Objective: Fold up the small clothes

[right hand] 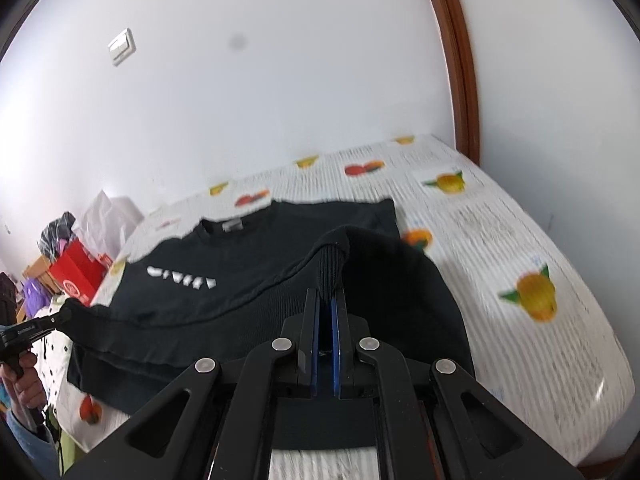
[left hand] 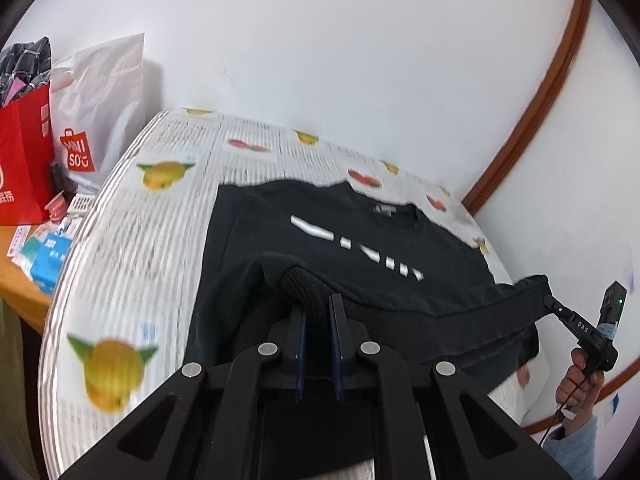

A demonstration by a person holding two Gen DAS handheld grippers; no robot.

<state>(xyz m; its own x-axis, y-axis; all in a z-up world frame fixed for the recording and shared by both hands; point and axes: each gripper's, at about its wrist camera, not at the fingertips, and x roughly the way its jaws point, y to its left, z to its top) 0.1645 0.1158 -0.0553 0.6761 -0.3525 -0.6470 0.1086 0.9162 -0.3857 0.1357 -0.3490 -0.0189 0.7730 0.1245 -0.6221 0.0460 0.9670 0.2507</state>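
Note:
A black sweatshirt (left hand: 320,220) with white chest lettering lies on the fruit-print table cover (left hand: 132,248); it also shows in the right wrist view (right hand: 224,256). My left gripper (left hand: 318,300) is shut on the ribbed bottom hem at one corner and holds it lifted over the body. My right gripper (right hand: 327,294) is shut on the hem's other corner. Each gripper shows in the other's view, the right gripper (left hand: 550,302) at the far right and the left gripper (right hand: 60,316) at the far left, with the hem stretched between them.
A red paper bag (left hand: 24,160) and a white Miniso bag (left hand: 96,112) stand left of the table, with small boxes (left hand: 44,256) on a wooden surface. A white wall and a brown door frame (right hand: 456,60) are behind. The table cover (right hand: 520,240) lies bare to the right.

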